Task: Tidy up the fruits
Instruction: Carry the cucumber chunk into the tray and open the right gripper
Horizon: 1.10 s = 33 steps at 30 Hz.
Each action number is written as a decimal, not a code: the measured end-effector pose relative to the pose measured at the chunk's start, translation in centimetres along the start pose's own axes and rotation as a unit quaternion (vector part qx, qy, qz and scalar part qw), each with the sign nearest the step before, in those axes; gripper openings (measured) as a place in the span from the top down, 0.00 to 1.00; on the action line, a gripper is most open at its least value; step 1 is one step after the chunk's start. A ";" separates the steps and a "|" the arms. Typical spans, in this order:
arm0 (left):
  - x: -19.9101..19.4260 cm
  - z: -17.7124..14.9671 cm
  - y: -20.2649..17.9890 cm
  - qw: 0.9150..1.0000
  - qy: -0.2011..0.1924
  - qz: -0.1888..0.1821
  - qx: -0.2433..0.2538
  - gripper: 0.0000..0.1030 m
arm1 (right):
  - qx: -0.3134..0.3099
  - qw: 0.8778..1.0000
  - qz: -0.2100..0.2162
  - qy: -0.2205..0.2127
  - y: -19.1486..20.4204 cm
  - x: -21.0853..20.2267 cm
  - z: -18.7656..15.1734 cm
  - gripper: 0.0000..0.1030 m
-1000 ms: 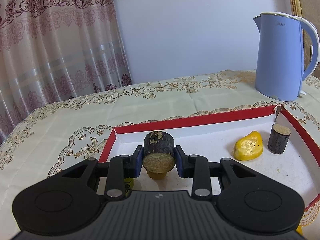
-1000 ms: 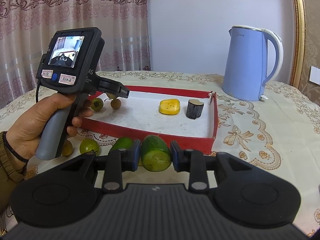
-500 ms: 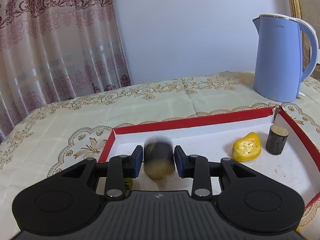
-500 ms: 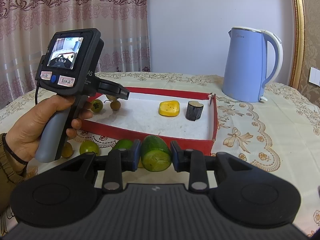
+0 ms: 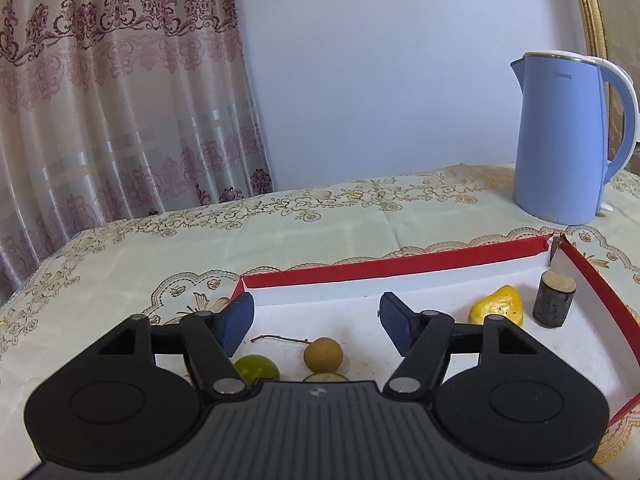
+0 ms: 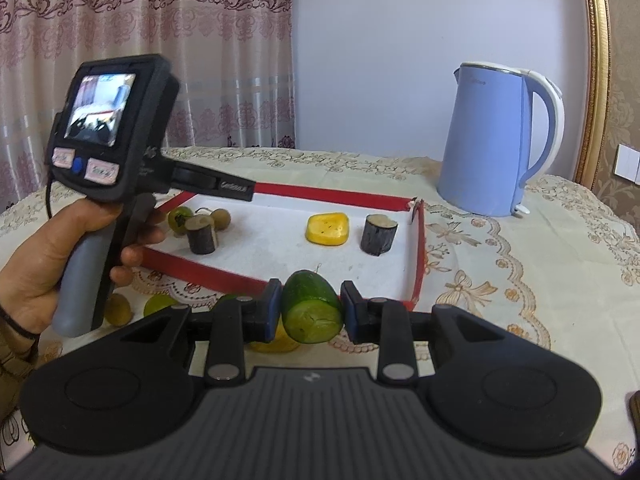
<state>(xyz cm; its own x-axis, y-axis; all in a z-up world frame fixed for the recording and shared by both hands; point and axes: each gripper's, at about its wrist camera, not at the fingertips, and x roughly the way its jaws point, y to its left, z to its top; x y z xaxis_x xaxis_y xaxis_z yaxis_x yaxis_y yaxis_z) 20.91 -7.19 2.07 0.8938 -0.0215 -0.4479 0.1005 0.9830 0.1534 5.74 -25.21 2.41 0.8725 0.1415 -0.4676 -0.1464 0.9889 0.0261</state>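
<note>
My left gripper (image 5: 316, 320) is open and empty over the left end of the red-rimmed white tray (image 5: 400, 266). Below it lie a green fruit (image 5: 256, 368), a brown longan with a stem (image 5: 323, 355) and the top of a dark sugarcane piece (image 5: 326, 378). In the right wrist view that sugarcane piece (image 6: 203, 234) stands in the tray (image 6: 418, 256) under the left gripper (image 6: 232, 190). My right gripper (image 6: 309, 312) is shut on a green cut fruit piece (image 6: 311, 308), held above the table before the tray's near rim.
A yellow fruit piece (image 6: 327, 229) and a second dark sugarcane piece (image 6: 379, 234) sit at the tray's right end. A blue kettle (image 6: 494, 140) stands beyond the tray. Loose green and yellow fruits (image 6: 158, 305) lie on the tablecloth near the person's hand (image 6: 52, 256).
My left gripper opened and let go of the sugarcane piece, which dropped into the tray. My right gripper kept hold of the green piece and barely moved.
</note>
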 end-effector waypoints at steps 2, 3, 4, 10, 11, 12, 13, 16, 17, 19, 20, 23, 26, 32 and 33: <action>0.0 0.0 0.0 1.000 -0.001 0.000 0.000 0.33 | 0.003 1.000 0.002 0.000 -0.3 0.3 0.3 0.71; -0.1 -0.1 0.0 1.000 -0.001 0.000 0.000 0.33 | 0.006 1.000 0.002 0.000 -0.5 0.5 0.4 0.71; -0.1 -0.1 0.0 1.000 -0.001 0.000 0.000 0.33 | 0.007 1.000 0.003 0.001 -0.7 0.7 0.7 0.71; -0.3 0.1 0.4 1.000 -0.001 0.000 -0.008 0.33 | 0.012 1.000 0.000 0.008 -1.7 2.8 2.2 0.71; -0.3 0.1 0.4 1.000 -0.001 0.000 -0.008 0.33 | 0.012 1.000 -0.001 0.009 -1.8 3.2 2.4 0.71; -0.2 0.1 0.4 1.000 0.000 0.001 -0.007 0.33 | 0.011 1.000 -0.004 0.010 -1.9 3.8 2.7 0.71; -0.3 0.1 0.5 1.000 0.000 0.001 -0.006 0.33 | 0.011 1.000 -0.007 0.012 -2.0 4.3 3.0 0.71; -0.2 0.1 0.4 1.000 0.001 0.001 -0.003 0.33 | 0.013 1.000 -0.009 0.018 -2.3 5.6 3.5 0.71; -0.2 0.1 0.4 1.000 0.001 0.001 -0.004 0.33 | 0.013 1.000 -0.011 0.020 -2.3 6.1 3.6 0.71; -0.2 0.1 0.4 1.000 0.000 0.002 -0.004 0.33 | 0.012 0.999 -0.016 0.026 -2.4 7.1 3.9 0.71; -0.2 0.1 0.4 1.000 0.000 0.002 -0.004 0.33 | 0.013 0.999 -0.018 0.028 -2.5 7.5 4.0 0.71; -0.1 0.0 0.3 1.000 0.002 0.002 -0.004 0.33 | 0.020 0.999 -0.027 0.036 -3.0 8.8 4.3 0.71; -0.1 0.1 0.3 1.000 0.001 0.004 -0.003 0.27 | 0.021 0.998 -0.038 0.045 -3.4 10.1 4.3 0.71; -0.1 0.0 0.3 1.000 0.000 0.004 -0.004 0.27 | 0.023 0.997 -0.041 0.065 -3.8 11.9 3.8 0.71; -0.1 0.0 0.3 1.000 0.000 0.006 -0.004 0.27 | 0.024 0.997 -0.043 0.065 -3.9 12.0 3.7 0.67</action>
<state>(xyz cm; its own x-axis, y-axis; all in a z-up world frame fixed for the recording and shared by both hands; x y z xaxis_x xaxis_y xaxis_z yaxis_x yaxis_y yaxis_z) 20.84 -6.88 2.14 0.8947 -0.0100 -0.4466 0.0871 0.9845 0.1524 18.55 -27.21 -0.07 0.8128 0.0518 -0.5802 -0.0480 0.9986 0.0220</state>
